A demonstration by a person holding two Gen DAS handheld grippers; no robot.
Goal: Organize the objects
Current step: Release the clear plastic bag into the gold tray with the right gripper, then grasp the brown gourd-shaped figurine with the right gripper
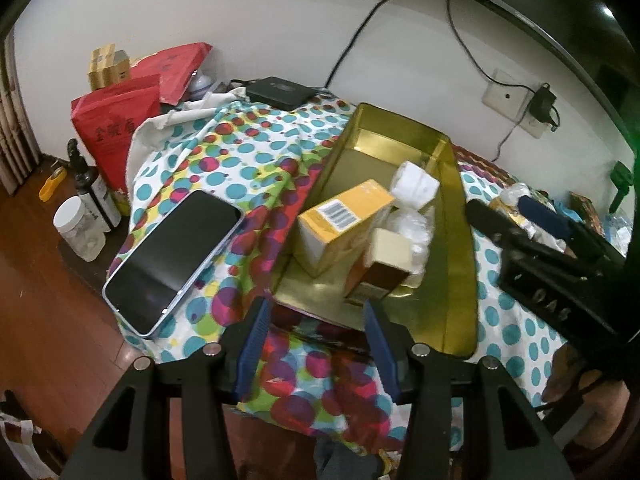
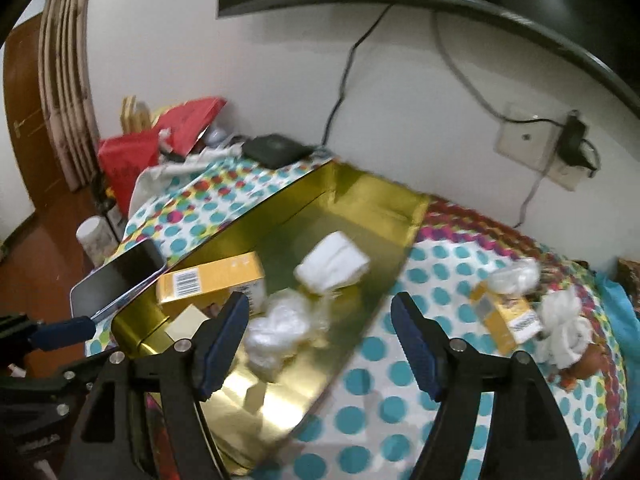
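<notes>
Looks like mid-sort: gold tin (image 1: 460, 240) sitting on the polka-dot cloth (image 1: 224, 168) and already partly loaded. Inside so far: a yellow carton (image 1: 340, 220) with a barcode, lying tilted at the near-left, a smaller brown-and-cream box (image 1: 384, 268) leaning against it, a white wrapped block (image 1: 414, 184) further back, plus some crinkly clear plastic packets (image 2: 280, 332) near the middle. Far end of the tin bare.

Left claw (image 1: 316, 344) spread wide, nothing between the pads, hovering at the tin's near edge. Right claw (image 2: 320, 344) also spread and empty, hanging over the tin's right rim and the cloth beside it.

Still outside the tin, over on the right: another small yellow box (image 2: 508, 320), white wads (image 2: 560, 320) touching it, and one more clear-plastic lump (image 2: 516, 276) just behind. Phone (image 1: 172, 256) lying face up on the cloth left of the tin, apart from everything else.

Best guess for next: swing the right claw toward that loose yellow box, line the pads up across its narrow sides, pinch, carry to the bare end of the tin. Wads look squishy, so probably a looser grab there. Right view pretty blurred, so exact contact among those loose bits hard to call.
</notes>
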